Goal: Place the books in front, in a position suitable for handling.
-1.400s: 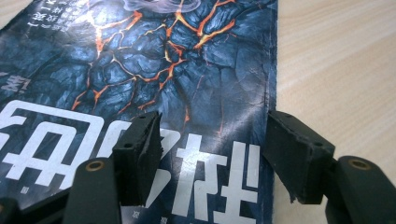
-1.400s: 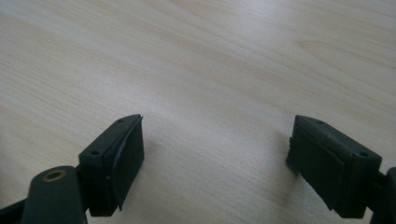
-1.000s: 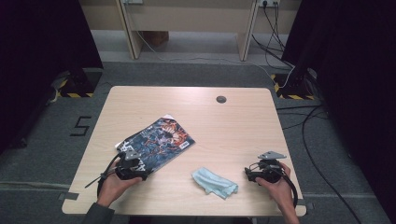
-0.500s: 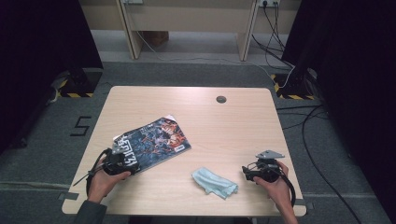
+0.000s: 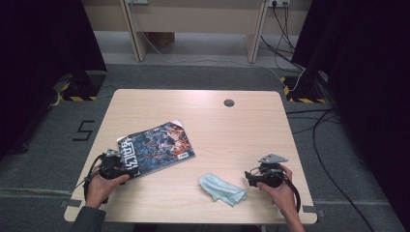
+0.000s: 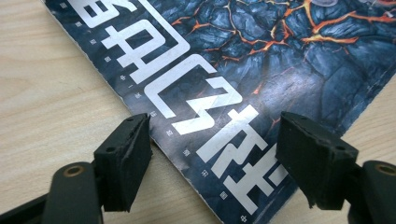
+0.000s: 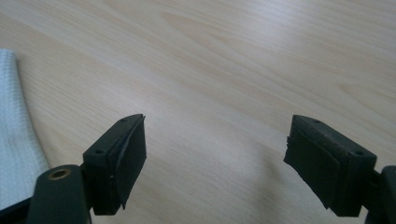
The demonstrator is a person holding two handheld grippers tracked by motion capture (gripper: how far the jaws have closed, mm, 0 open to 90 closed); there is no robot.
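Here the left gripper [image 5: 117, 166] is hovering at the near-left corner of the magazine [image 5: 157, 150], which is lying flat on the left half of the table [image 5: 208, 121], tilted so its long edge runs up toward the right. In the left gripper view the magazine [image 6: 261, 79] is showing its dark cover with glowing orange cracks and big white lettering, and the two black jaws are standing wide apart over that corner; they have just been opening, and their pads are not pressing on the cover. One jaw is sitting over the cover's edge, the other over the printed face; I cannot tell whether either is touching the paper.

The right gripper [image 5: 258, 176] is resting in the person's right hand [image 5: 280, 191] near the table's near-right edge, pointing toward a pale blue cloth [image 5: 222, 189] lying crumpled just beside it. In the right gripper view its jaws are gaping open over bare wood, with nothing between them, and the cloth [image 7: 16, 140] is lying off to the left.
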